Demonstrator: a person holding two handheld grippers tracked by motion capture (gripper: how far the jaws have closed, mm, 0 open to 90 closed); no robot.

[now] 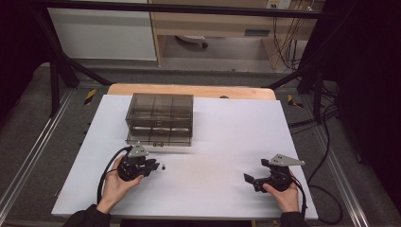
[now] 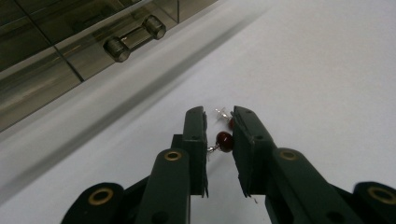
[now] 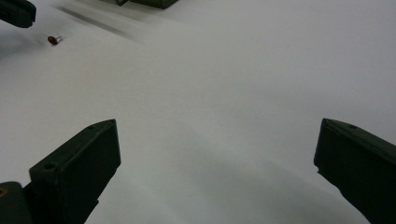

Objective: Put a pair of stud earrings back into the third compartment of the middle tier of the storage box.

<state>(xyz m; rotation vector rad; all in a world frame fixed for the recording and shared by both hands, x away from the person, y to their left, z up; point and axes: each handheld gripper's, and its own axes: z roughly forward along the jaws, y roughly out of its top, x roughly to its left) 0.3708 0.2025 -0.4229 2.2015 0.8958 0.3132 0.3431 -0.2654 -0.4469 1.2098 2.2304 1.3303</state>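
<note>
Dark red beads on fine silver wire, seemingly a pair of small earrings [image 2: 224, 140], are seen between the jaws of the left claw [image 2: 219, 140] in the left gripper view, the jaws being drawn close about them with only a narrow gap left; whether the beads are truly pinched or merely bracketed cannot be told for certain. In the high view the left claw [image 1: 152, 166] is placed low over the white bench [image 1: 222, 142], just in front of the smoked clear drawer box [image 1: 160, 118], and a small dark speck [image 1: 163, 166] is seen at its tip. The right claw [image 1: 250, 179] is held wide apart and idle, well off to the other side, nothing being gripped by it; from the right gripper view a red bead [image 3: 53, 40] is seen lying on the bench near the left claw. The step in hand is judged to be the picking up of the earrings. A firm closing and a gentle lift are called for next, presumably followed by a drawer of the box being opened by its knobs [image 2: 116, 49].
</note>
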